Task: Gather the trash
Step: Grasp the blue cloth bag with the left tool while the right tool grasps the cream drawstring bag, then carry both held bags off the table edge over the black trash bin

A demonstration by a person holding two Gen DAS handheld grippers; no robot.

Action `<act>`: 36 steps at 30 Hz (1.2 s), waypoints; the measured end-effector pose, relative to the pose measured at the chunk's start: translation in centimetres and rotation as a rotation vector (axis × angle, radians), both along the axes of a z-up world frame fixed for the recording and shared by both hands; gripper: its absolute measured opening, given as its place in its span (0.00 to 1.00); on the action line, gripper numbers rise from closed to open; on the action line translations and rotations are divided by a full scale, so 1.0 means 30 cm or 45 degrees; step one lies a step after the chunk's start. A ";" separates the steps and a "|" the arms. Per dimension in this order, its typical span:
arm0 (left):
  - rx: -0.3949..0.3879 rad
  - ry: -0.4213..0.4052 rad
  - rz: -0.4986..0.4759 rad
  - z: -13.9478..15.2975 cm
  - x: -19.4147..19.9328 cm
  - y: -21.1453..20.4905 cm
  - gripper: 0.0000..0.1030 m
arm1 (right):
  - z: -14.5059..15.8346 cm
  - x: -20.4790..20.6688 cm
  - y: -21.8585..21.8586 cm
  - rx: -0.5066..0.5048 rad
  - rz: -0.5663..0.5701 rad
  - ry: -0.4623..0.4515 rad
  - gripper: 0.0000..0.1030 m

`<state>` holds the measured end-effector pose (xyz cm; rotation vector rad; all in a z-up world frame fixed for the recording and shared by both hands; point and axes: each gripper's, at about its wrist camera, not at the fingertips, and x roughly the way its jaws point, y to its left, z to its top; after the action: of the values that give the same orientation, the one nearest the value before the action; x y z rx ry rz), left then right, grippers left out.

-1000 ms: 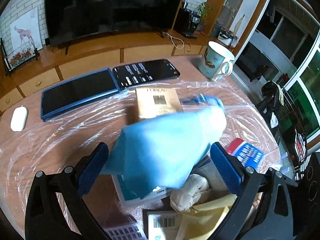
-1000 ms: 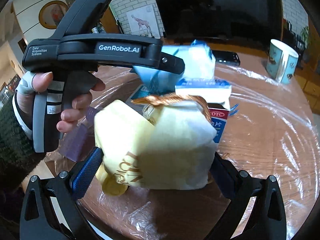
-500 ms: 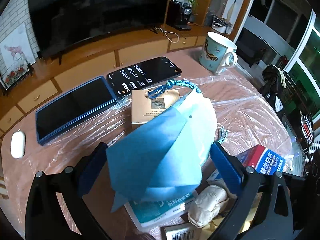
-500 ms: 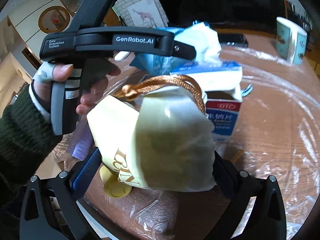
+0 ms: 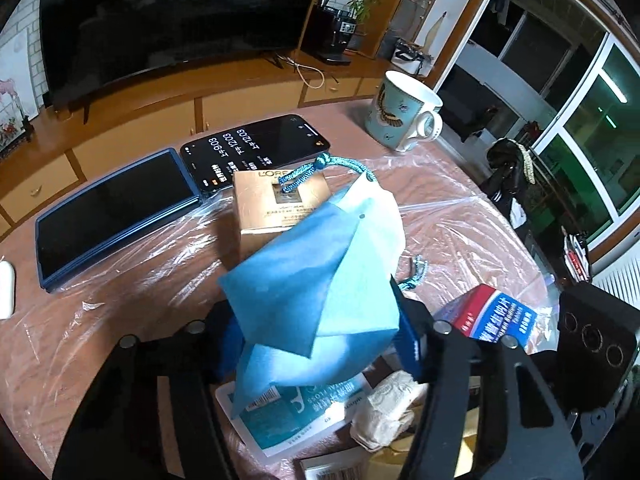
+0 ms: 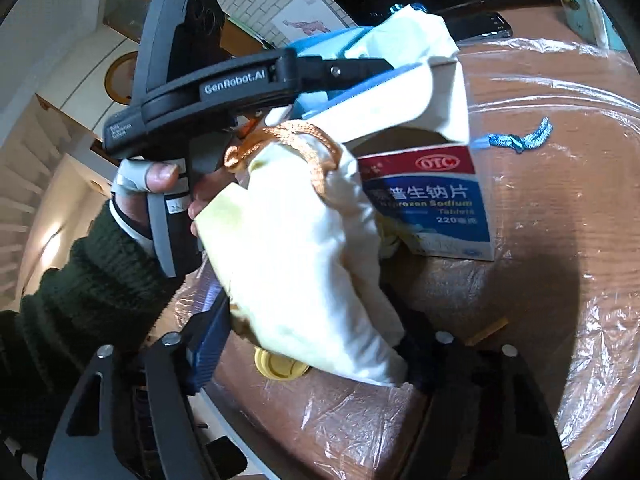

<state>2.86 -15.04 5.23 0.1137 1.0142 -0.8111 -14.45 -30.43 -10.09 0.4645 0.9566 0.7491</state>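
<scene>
My left gripper [image 5: 320, 344] is shut on a blue paper bag [image 5: 320, 280] with a teal cord handle [image 5: 308, 170], held above the table. My right gripper [image 6: 316, 340] is shut on a pale yellow paper bag [image 6: 296, 256] with a copper cord handle [image 6: 296, 140]. A red, white and blue medicine box [image 6: 436, 204] stands open beside the yellow bag; it also shows in the left wrist view [image 5: 492, 316]. Below the blue bag lie a teal floss packet [image 5: 296, 416] and a crumpled tissue [image 5: 388, 408]. A yellow cap [image 6: 280, 368] lies under the yellow bag.
The round table [image 5: 120, 320] is covered in clear plastic film. On it are a gold L'Oreal box [image 5: 276, 208], a phone [image 5: 256, 148], a tablet [image 5: 112, 212] and a mug [image 5: 404, 112]. A white mouse [image 5: 6, 296] lies at the left edge.
Both grippers have closed in on their bags. The left has lifted the blue bag up and towards the right gripper, and the yellow bag has been squeezed narrower and tilted.
</scene>
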 end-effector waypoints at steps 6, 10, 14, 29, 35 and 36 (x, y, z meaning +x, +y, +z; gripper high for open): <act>-0.109 0.016 0.040 0.030 -0.018 0.037 0.55 | 0.030 -0.019 -0.041 0.078 -0.005 -0.035 0.49; -0.129 0.019 0.060 0.033 -0.031 0.049 0.51 | 0.036 -0.038 -0.036 0.106 0.027 -0.036 0.38; -0.153 0.025 0.097 0.037 -0.047 0.078 0.49 | 0.040 -0.051 -0.058 0.147 0.037 -0.044 0.32; -0.229 0.001 0.212 0.075 -0.088 0.161 0.49 | 0.045 -0.024 -0.026 0.142 0.019 -0.106 0.20; -0.293 -0.020 0.246 0.113 -0.116 0.200 0.48 | 0.064 -0.042 -0.091 0.180 -0.016 -0.142 0.19; -0.297 -0.029 0.247 0.122 -0.126 0.205 0.48 | 0.070 -0.049 -0.102 0.185 -0.020 -0.151 0.19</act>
<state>-0.93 -8.89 8.88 -0.1722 0.8873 -0.7426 -15.92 -33.49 -7.97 0.5473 0.7900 0.8259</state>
